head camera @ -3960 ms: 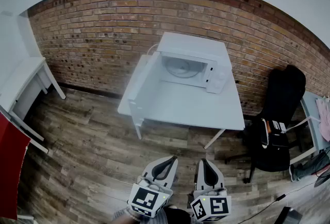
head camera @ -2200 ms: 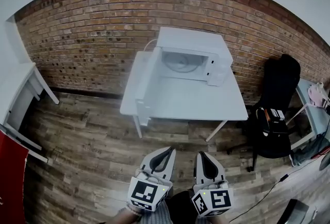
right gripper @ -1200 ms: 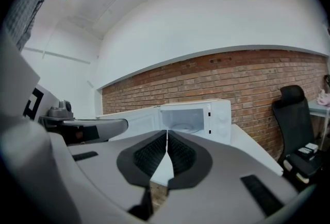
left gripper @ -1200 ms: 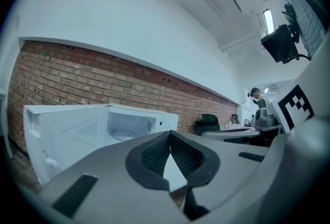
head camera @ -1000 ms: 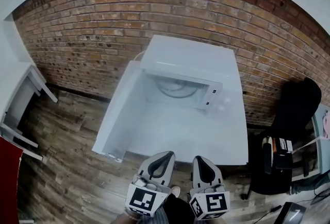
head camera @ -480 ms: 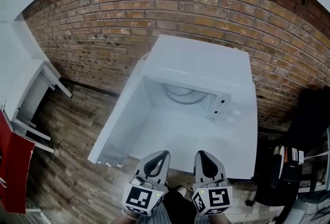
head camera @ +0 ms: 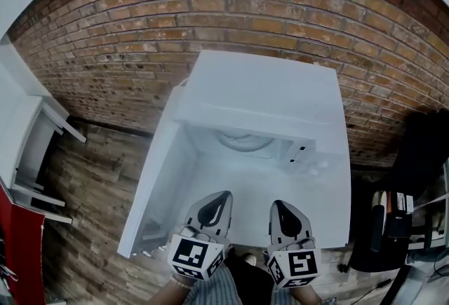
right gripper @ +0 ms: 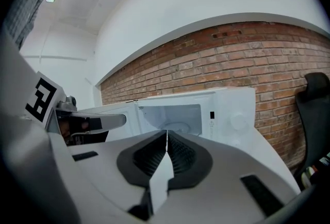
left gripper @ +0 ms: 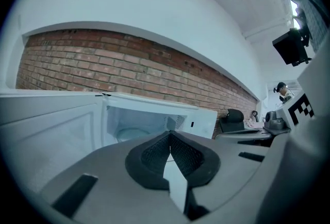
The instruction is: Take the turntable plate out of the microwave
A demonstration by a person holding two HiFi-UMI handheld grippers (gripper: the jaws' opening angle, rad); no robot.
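A white microwave (head camera: 266,93) stands on a white table (head camera: 319,209) against the brick wall, its door (head camera: 158,177) swung open to the left. The glass turntable plate (head camera: 245,141) lies inside on the cavity floor; it also shows in the left gripper view as the plate (left gripper: 131,133) and in the right gripper view as the plate (right gripper: 178,126). My left gripper (head camera: 226,195) and right gripper (head camera: 275,204) hang side by side over the table's front part, short of the cavity. Both point at the opening, jaws shut, nothing between them.
A black chair (head camera: 421,149) with a bag stands to the right of the table. At the left are a white desk (head camera: 24,121) and a red panel (head camera: 21,254). The microwave's control panel (head camera: 309,156) flanks the cavity on the right. Wood floor lies on the table's left.
Both grippers have come forward from the floor side to over the table, and the microwave now fills more of the view. Both jaws stay shut.
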